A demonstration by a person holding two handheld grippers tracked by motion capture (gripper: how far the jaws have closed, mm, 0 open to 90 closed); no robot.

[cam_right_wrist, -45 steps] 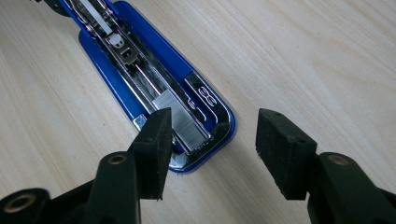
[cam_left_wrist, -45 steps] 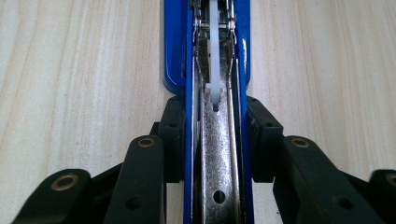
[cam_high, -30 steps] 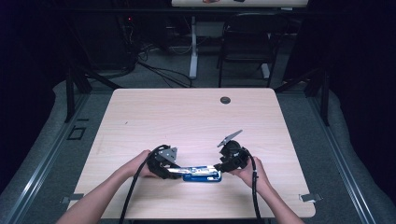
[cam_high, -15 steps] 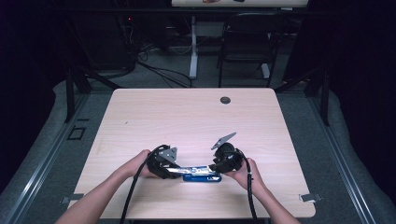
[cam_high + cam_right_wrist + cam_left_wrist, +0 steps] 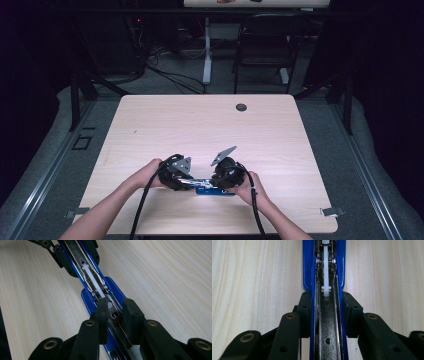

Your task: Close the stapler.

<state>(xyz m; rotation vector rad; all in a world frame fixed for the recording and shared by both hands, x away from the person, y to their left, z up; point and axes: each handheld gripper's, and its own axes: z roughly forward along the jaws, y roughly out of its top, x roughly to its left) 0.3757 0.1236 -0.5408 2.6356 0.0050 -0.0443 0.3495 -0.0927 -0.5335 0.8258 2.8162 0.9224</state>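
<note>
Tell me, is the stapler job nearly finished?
Done: the blue stapler lies opened on the table, its metal track showing. In hand: the left tool and right tool each clamp it. Left: I cannot tell; no staples are visible on the table.

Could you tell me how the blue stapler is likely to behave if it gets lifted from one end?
The blue stapler looks like rigid metal, so it probably won't flex. Its glossy sides may slip between the left gripper's pads. It lies opened flat, so the hinged halves could well swing.
</note>
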